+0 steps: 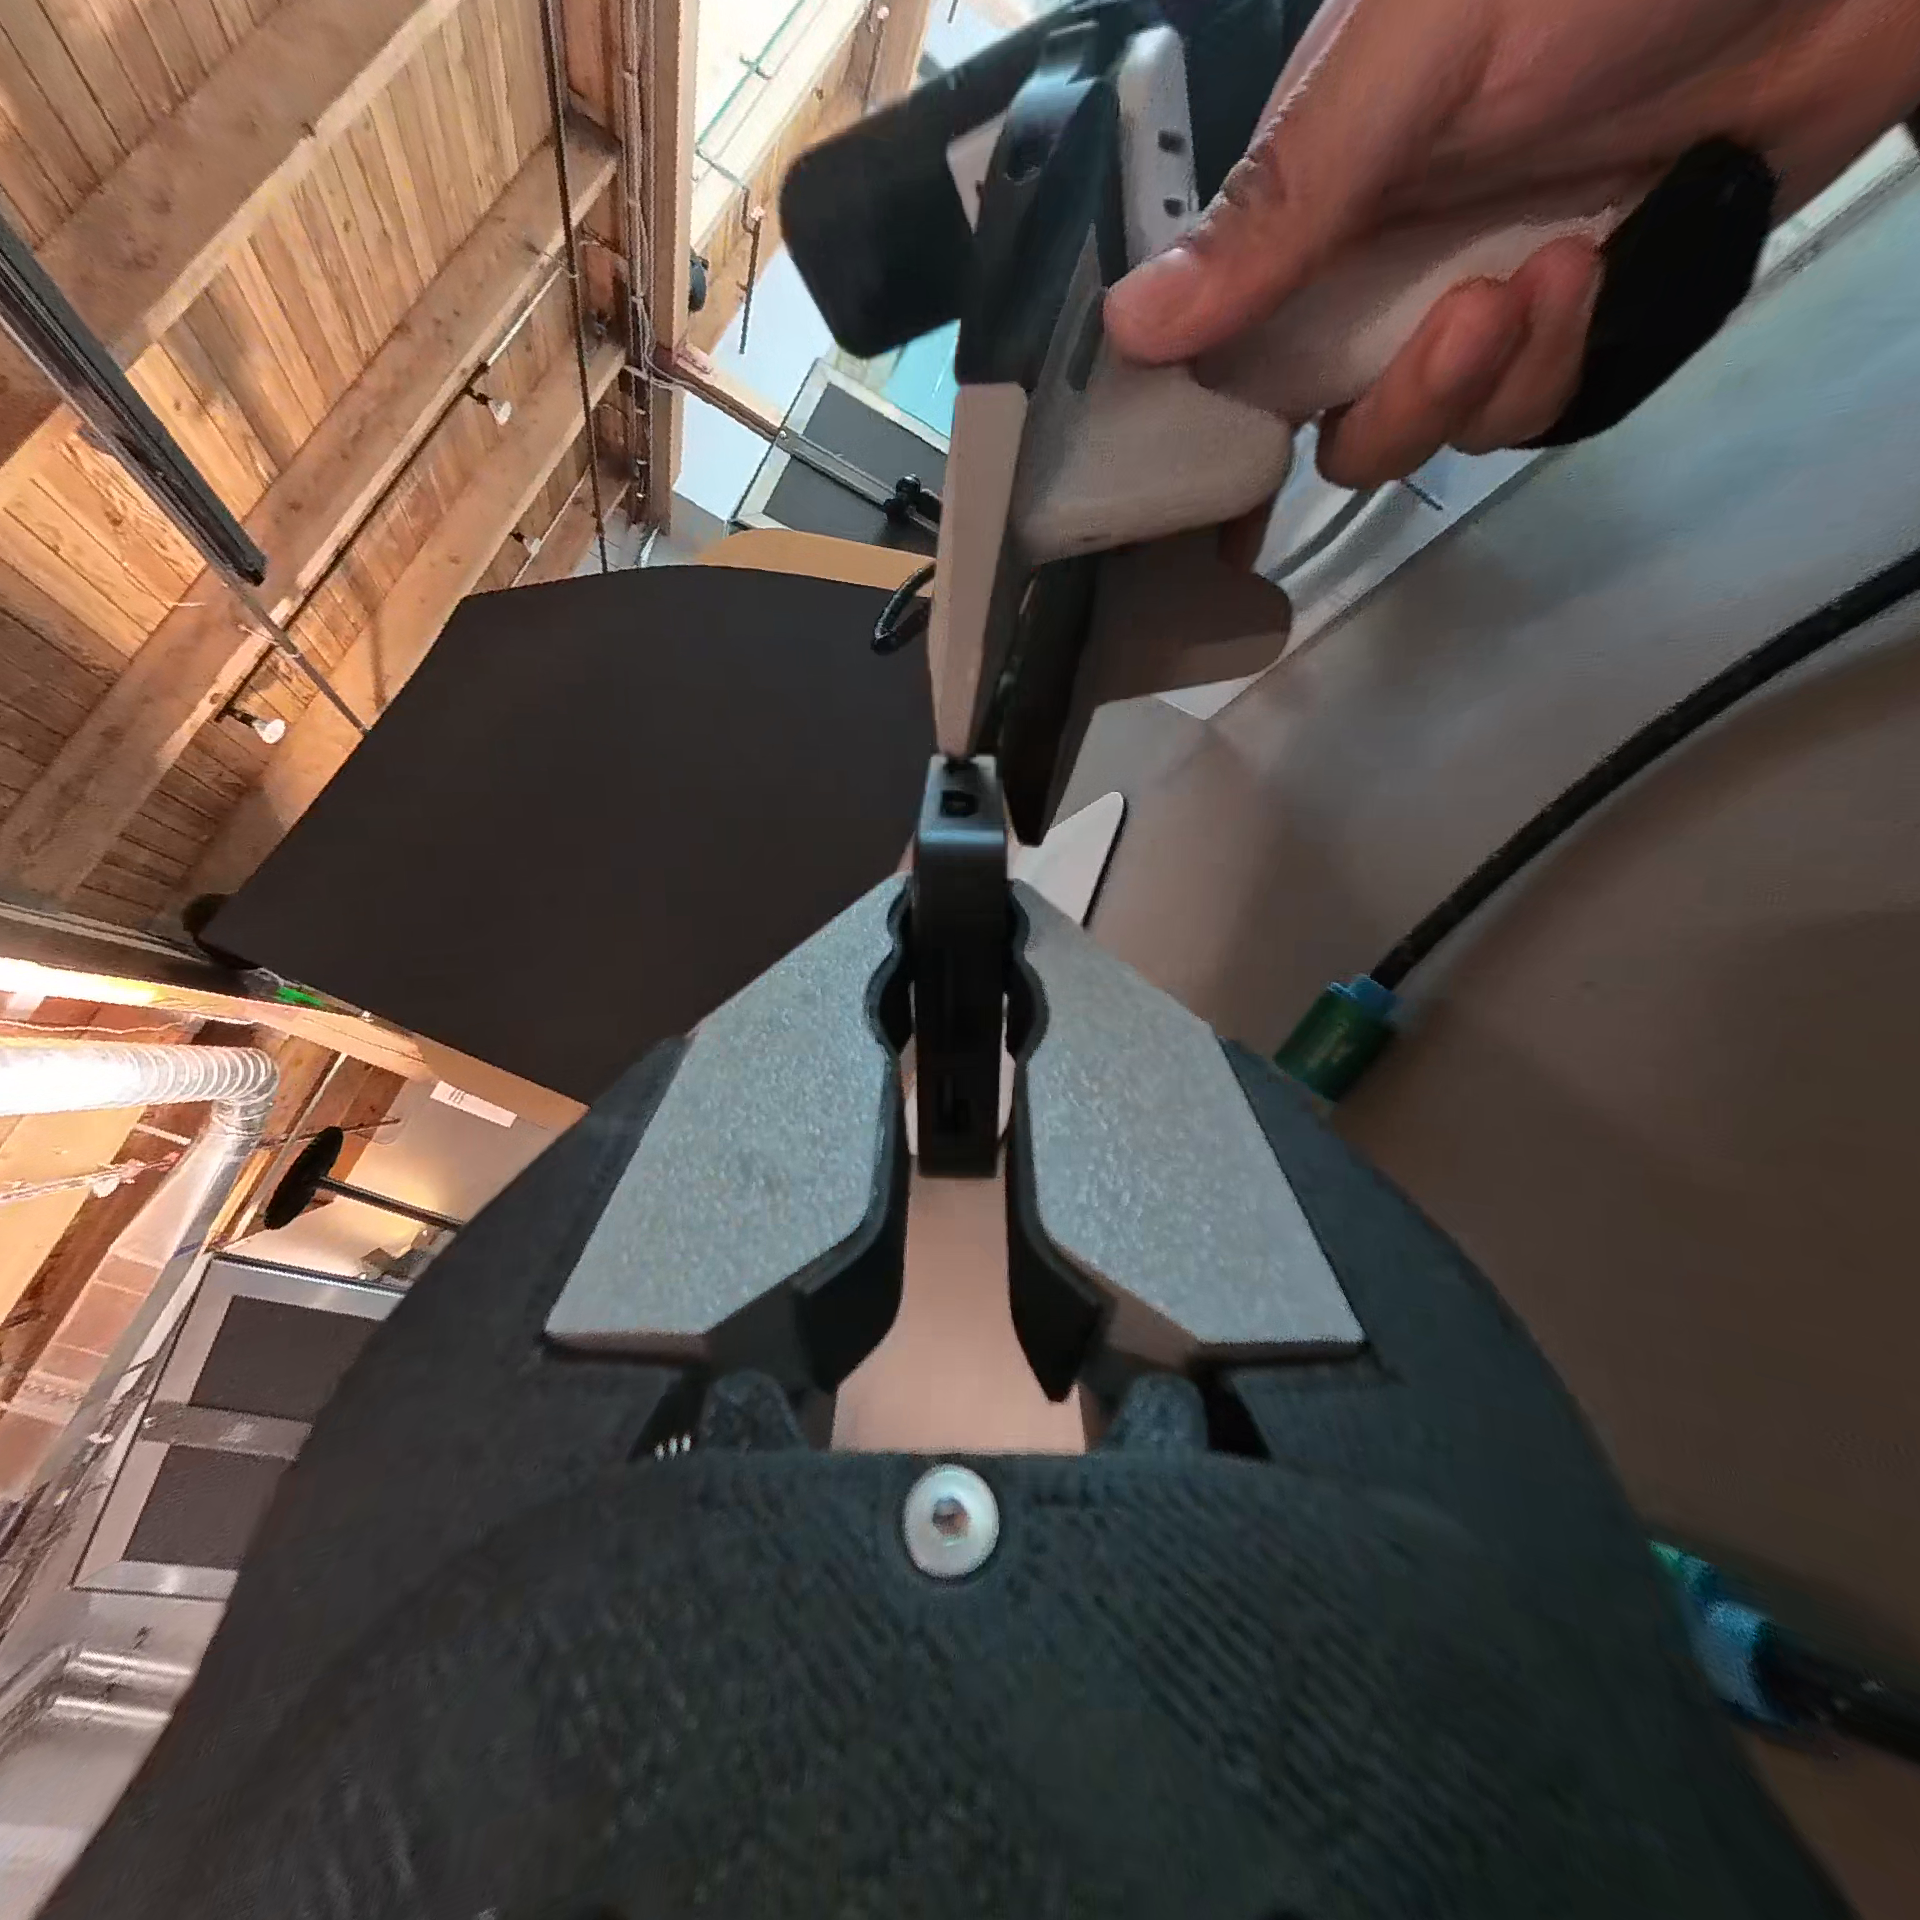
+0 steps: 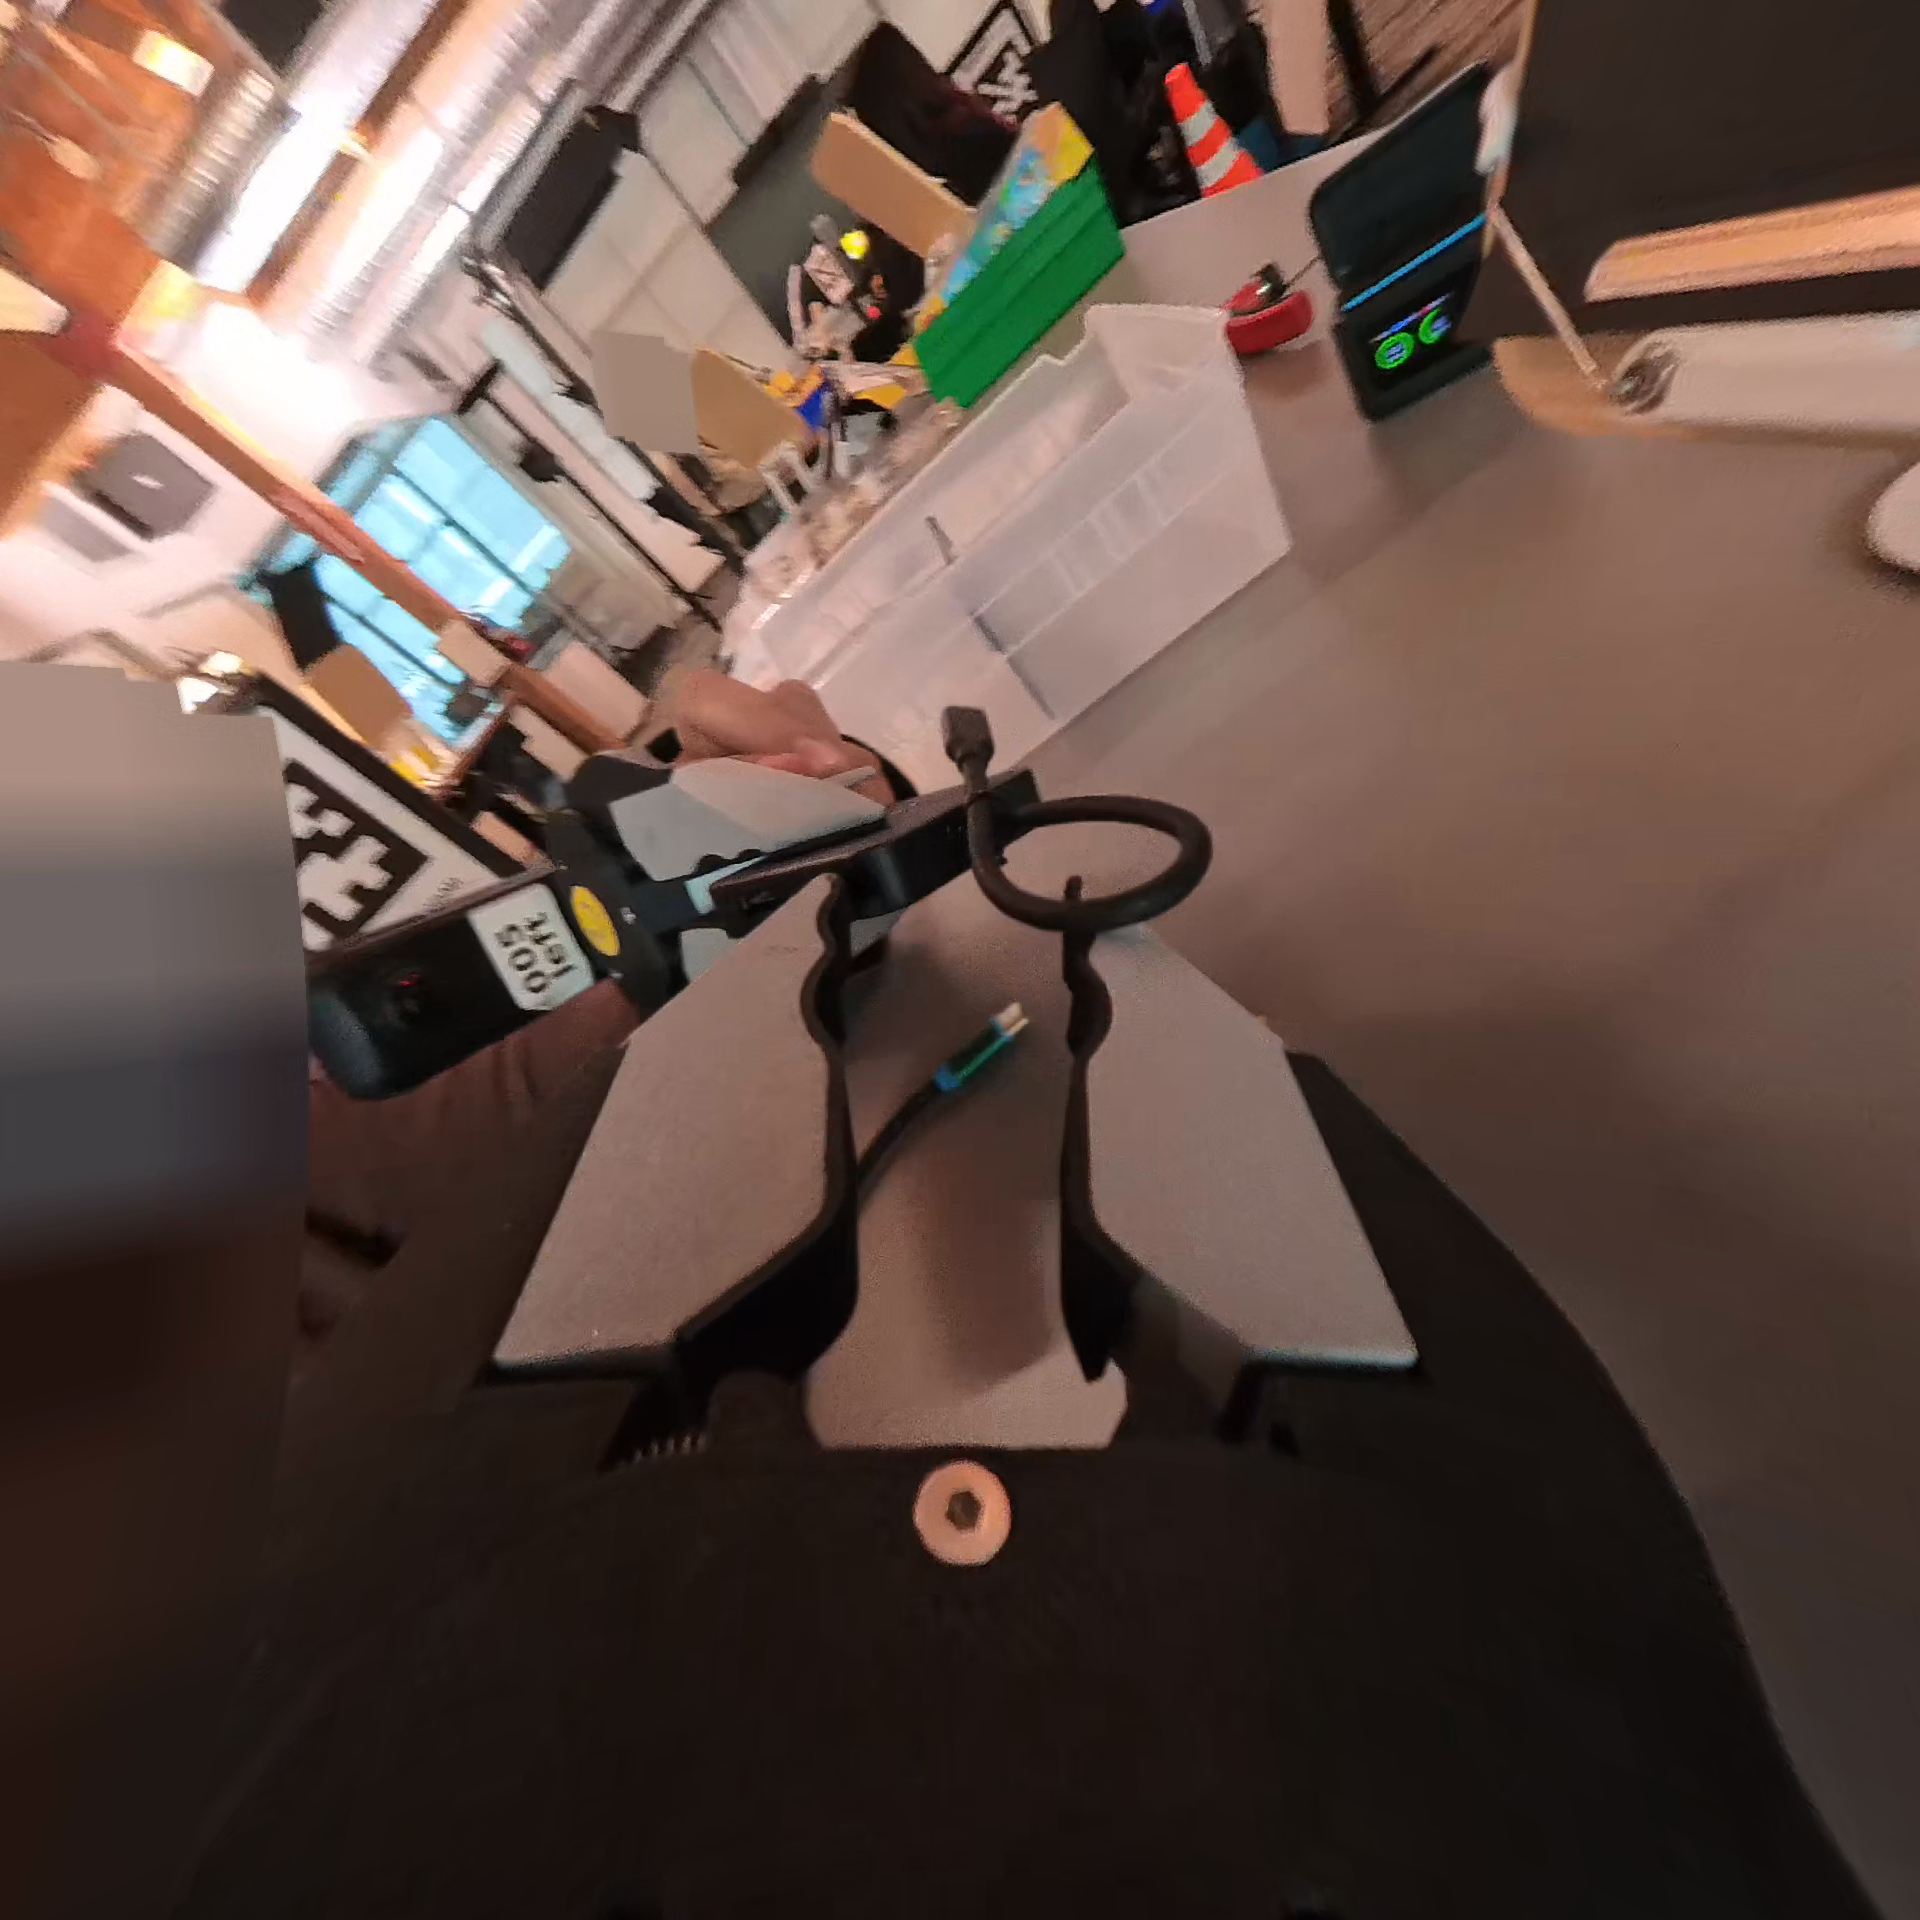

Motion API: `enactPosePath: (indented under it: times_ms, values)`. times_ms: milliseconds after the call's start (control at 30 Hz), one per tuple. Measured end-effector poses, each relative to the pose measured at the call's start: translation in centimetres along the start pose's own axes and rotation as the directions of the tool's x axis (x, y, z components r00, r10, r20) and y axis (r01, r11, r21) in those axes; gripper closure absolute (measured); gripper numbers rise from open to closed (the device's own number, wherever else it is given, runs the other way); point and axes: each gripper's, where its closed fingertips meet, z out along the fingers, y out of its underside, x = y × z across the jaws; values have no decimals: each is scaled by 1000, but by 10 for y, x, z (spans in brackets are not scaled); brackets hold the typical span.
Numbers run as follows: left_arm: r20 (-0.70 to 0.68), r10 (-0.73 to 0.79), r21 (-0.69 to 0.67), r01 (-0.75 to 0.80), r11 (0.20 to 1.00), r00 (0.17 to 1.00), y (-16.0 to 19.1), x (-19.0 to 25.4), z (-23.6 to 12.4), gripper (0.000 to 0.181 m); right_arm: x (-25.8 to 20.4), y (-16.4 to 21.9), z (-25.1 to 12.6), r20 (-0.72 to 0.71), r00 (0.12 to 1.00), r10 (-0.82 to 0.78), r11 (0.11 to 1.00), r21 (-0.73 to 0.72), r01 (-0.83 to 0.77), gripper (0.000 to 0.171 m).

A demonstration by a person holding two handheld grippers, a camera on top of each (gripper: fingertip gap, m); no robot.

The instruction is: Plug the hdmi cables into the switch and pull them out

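Note:
My left gripper (image 1: pixel 956 920) is shut on the black HDMI switch (image 1: pixel 958 997) and holds it edge-on above the grey table (image 2: pixel 1507 883). In the right wrist view the switch (image 2: pixel 914 847) shows a short black pigtail cable (image 2: pixel 1122 857) curled into a loop, with a small plug (image 2: pixel 966 732) at its end. My right gripper (image 2: pixel 951 920) is open and empty, its tips right at the switch and the loop. It also shows in the left wrist view (image 1: pixel 997 795), held by a hand, touching the switch's far end. An HDMI cable plug (image 2: pixel 982 1049) with green and blue marking lies loose on the table.
A second blue-marked plug (image 1: pixel 1725 1652) lies at the lower right, and the first plug's black cable (image 1: pixel 1558 810) arcs over the table. A clear plastic bin (image 2: pixel 1039 540), a black device with a lit screen (image 2: pixel 1403 312) and a green crate (image 2: pixel 1023 281) stand farther back.

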Motion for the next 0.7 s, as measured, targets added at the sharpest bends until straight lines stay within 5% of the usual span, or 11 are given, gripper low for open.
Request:
enactPosePath:
  times_ms: [333, 700]
  values:
    - [31, 93, -86, -90, 992, 995, 29, -8, 1, 170, 12, 1, -5, -189, 962, -198, 980, -70, 188, 136]
    - [-10, 97, -228, -97, 969, 995, 83, -3, 6, 169, 59, 70, 8, -312, 835, -453, 811, -532, 241, 147]
